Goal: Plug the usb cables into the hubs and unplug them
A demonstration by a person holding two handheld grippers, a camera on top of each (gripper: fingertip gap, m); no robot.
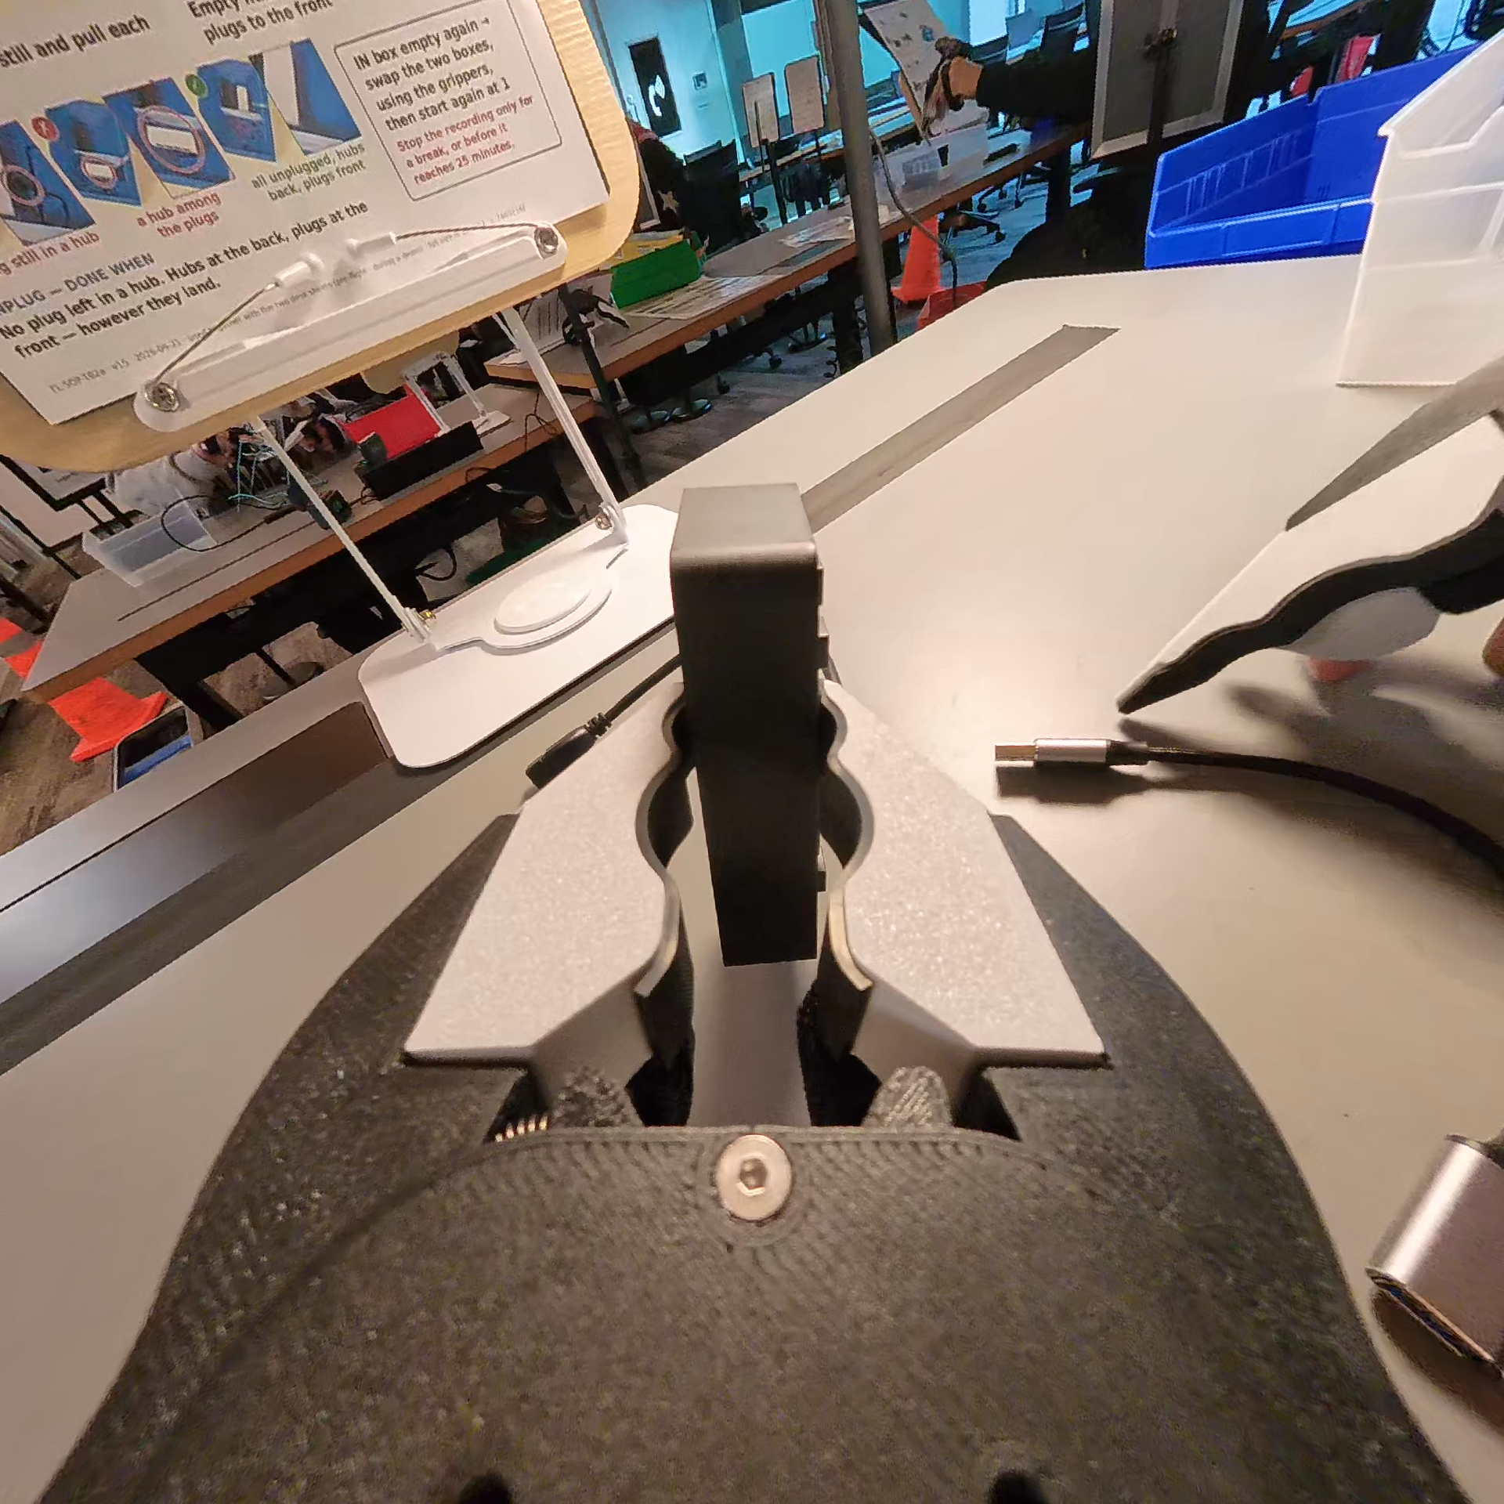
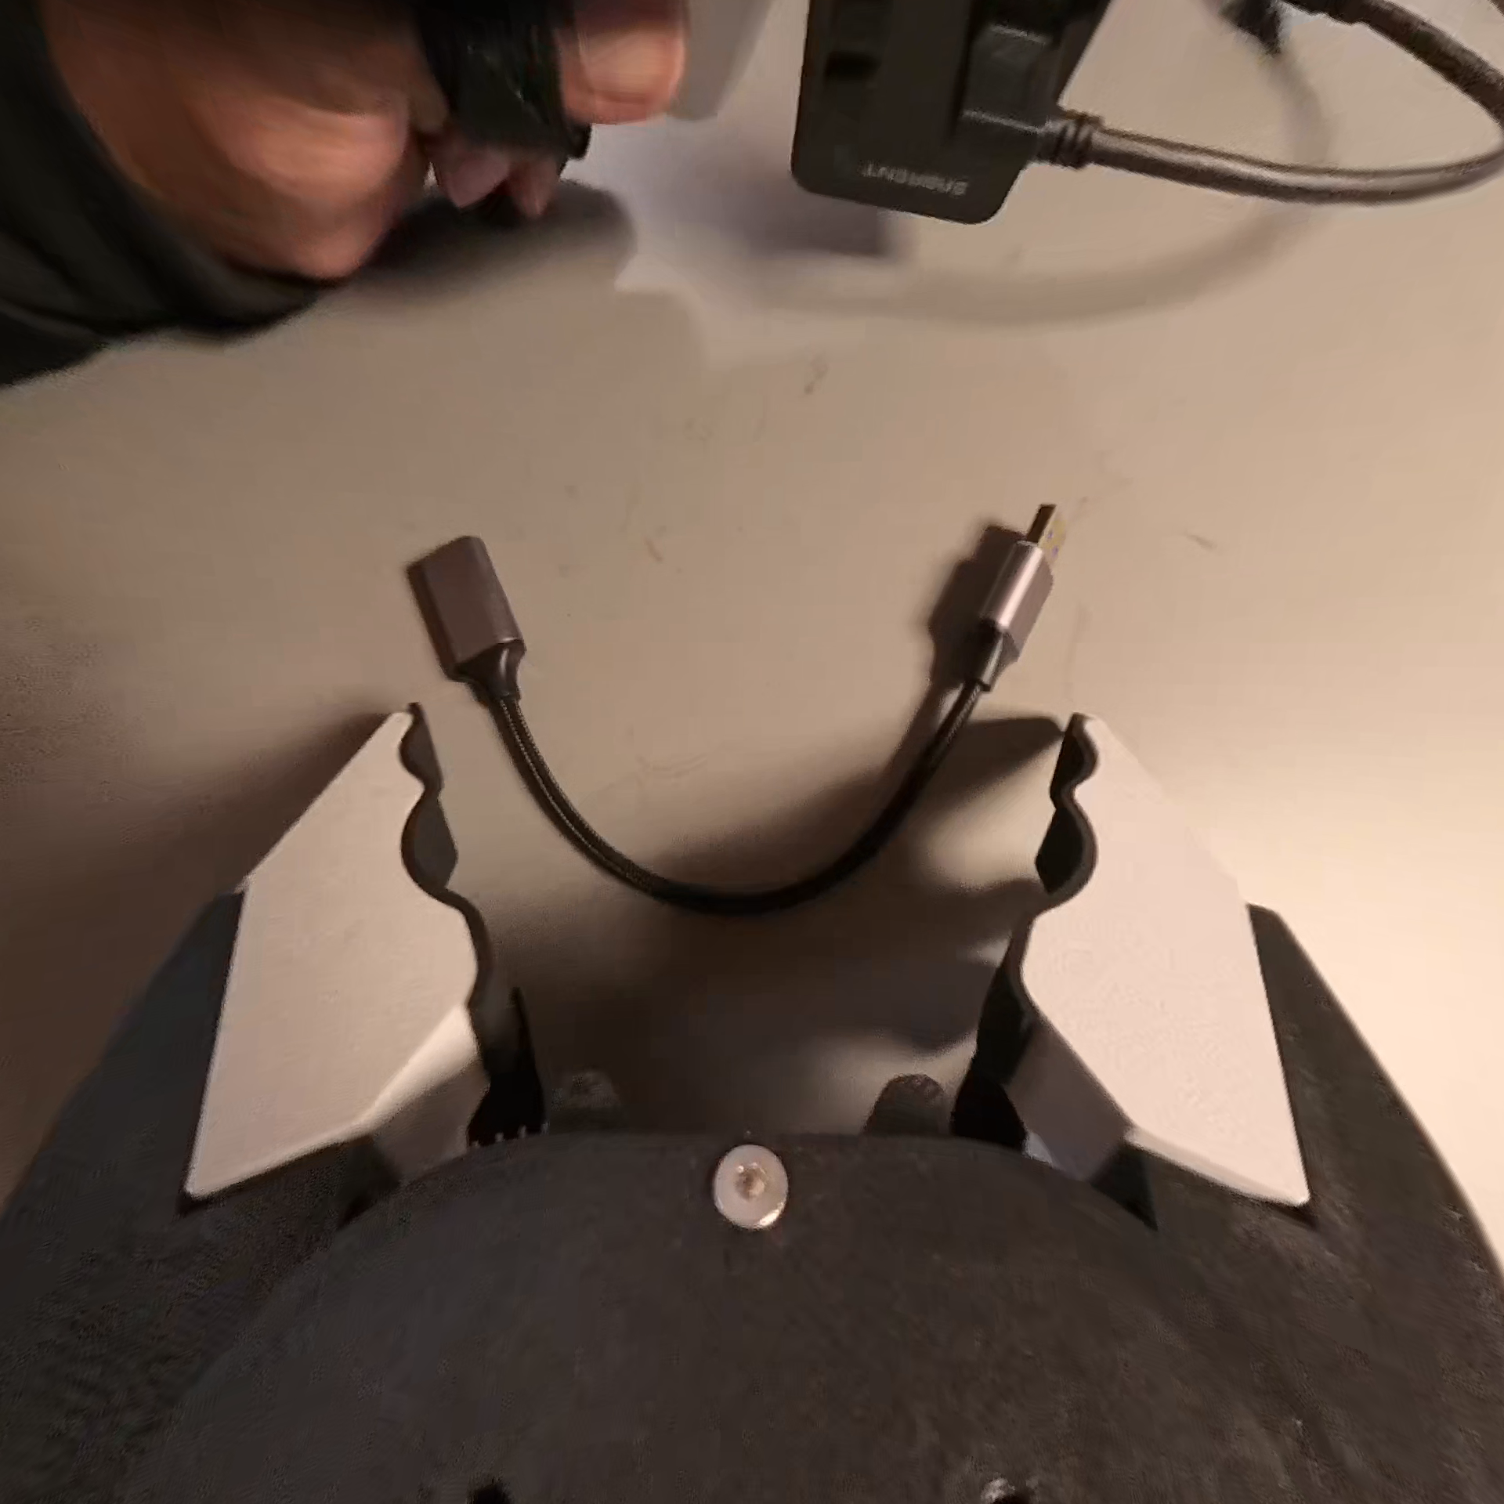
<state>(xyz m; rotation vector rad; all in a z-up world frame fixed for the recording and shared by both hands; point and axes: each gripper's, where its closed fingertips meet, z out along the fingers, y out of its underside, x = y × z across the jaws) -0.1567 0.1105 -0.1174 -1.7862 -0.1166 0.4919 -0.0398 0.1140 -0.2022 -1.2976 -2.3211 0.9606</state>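
Nearest in the left wrist view: left gripper (image 1: 753, 781), its fingers (image 1: 570, 879) pinching one black hub (image 1: 749, 716) held upright just above the grey tabletop (image 1: 1058, 936). A thin black lead (image 1: 606, 716) trailing from the hub's left side. Just right of the hub, flat on the tabletop, one silver usb plug (image 1: 1058, 753) on a black braided cable (image 1: 1302, 789), pointing left toward the hub, near but apart from it. At the lower right edge, one silver socket end (image 1: 1440, 1270), lying apart from the plug. Beyond the plug, right gripper (image 1: 1139, 704) tilted down over the tabletop, blurred.

Seen from the right wrist view: right gripper (image 2: 745, 724) with fingers (image 2: 325, 936) spread wide, gripping nothing, hovering over one short cable (image 2: 732, 891) curved in a U, with a socket end (image 2: 465, 610) at the left and a plug (image 2: 1017, 606) at the right. Past it, the same hub (image 2: 903, 106) with its lead (image 2: 1221, 163), and a blurred hand (image 2: 325, 122).

Farther back, in the left wrist view: one white stand (image 1: 504, 651) carrying an instruction sheet (image 1: 268, 163). Far right: one clear plastic box (image 1: 1432, 244) and, behind it, one blue bin (image 1: 1270, 179); contents of both hidden or too unclear to tell.
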